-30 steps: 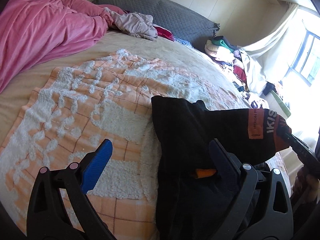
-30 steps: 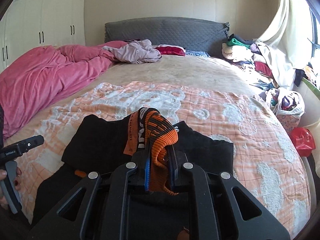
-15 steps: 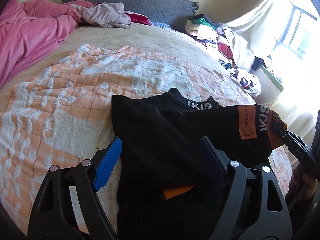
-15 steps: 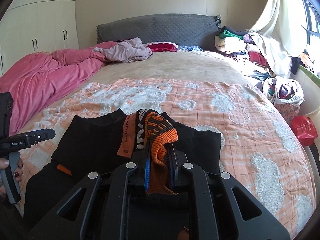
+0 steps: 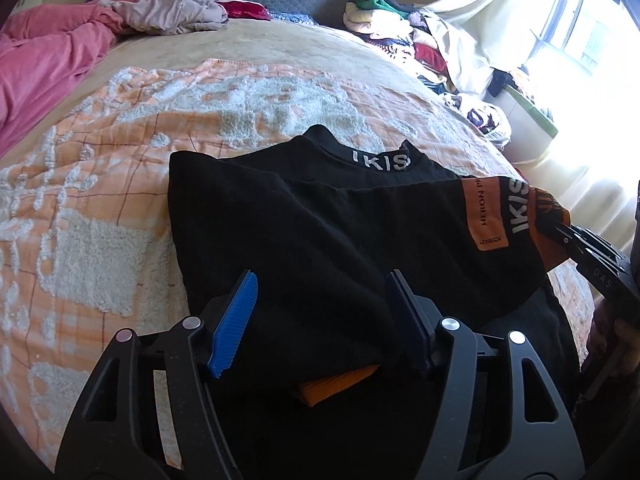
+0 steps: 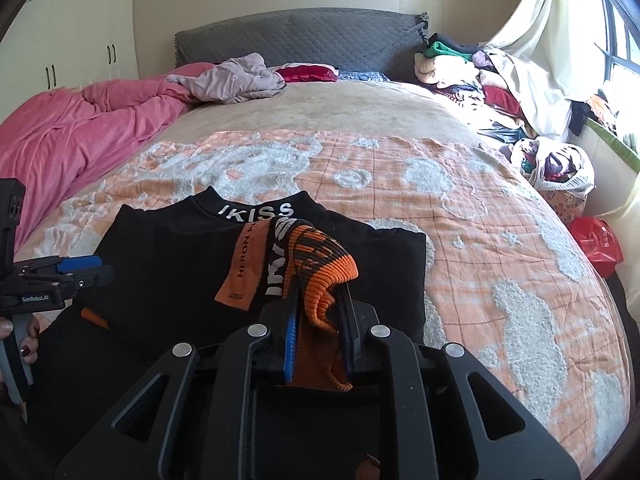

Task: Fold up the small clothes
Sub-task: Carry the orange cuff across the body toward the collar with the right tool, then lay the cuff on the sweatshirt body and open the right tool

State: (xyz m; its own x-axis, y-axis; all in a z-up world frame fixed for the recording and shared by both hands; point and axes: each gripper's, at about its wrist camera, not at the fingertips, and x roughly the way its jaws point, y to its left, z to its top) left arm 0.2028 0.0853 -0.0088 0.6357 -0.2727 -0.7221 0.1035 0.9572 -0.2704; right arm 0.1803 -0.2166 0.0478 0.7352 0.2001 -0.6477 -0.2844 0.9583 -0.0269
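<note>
A black sweater with an "IKISS" collar lies on the orange and white blanket; it also shows in the right wrist view. Its sleeve is laid across the body. My right gripper is shut on the orange striped cuff of that sleeve; this gripper shows at the right edge of the left wrist view. My left gripper is open, its jaws either side of the sweater's folded left part, not clamped; it also shows in the right wrist view.
A pink duvet and a crumpled mauve garment lie at the far left of the bed. A pile of clothes sits at the far right by the grey headboard. A bag of clothes and a red bag are beside the bed.
My left gripper has moved right, over the sweater's left part. My right gripper has carried the cuff further across the sweater; the "IKISS" collar has come into view.
</note>
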